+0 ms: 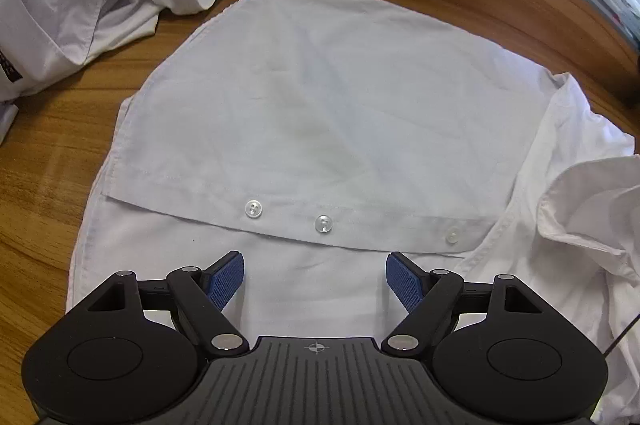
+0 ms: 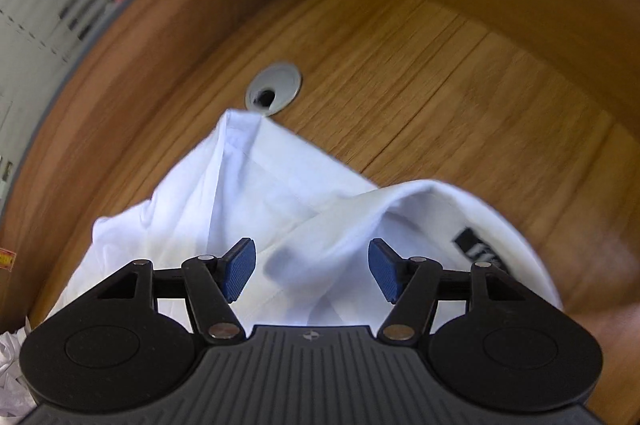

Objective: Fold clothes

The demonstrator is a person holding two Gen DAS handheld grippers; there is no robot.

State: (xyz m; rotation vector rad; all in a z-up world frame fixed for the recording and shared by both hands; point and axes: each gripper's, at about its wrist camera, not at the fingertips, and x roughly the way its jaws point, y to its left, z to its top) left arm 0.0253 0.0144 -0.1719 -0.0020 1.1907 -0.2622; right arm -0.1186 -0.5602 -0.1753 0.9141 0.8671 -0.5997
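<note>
Two white garments were in view on the wooden table (image 1: 48,185). One shirt (image 1: 320,97) lay spread across the centre of the left wrist view, one panel folded over so that its buttoned edge (image 1: 324,225) ran across the lower middle of the frame. A second, crumpled shirt (image 1: 80,5) sat heaped at upper left, apart from the first and not yet touched by any fold.

My left gripper (image 1: 315,279) hovered just below the buttoned edge, fingers spread wide with nothing between them, only flat cloth beneath. My right gripper (image 2: 312,273) was likewise released and empty; its jaws stood apart over the bunched collar end of the shirt (image 2: 280,217), where a black neck label (image 2: 478,251) showed at right of the frame. A grey cable grommet (image 2: 274,87) sat in the table just beyond the cloth's far tip.

Judged progress: early to middle. One side fold appeared done. Right-hand portion of the shirt was still rumpled at lower right of the left wrist view; sleeve and collar end needed straightening and folding in, then the final fold. Heaped shirt remained entirely to do.
</note>
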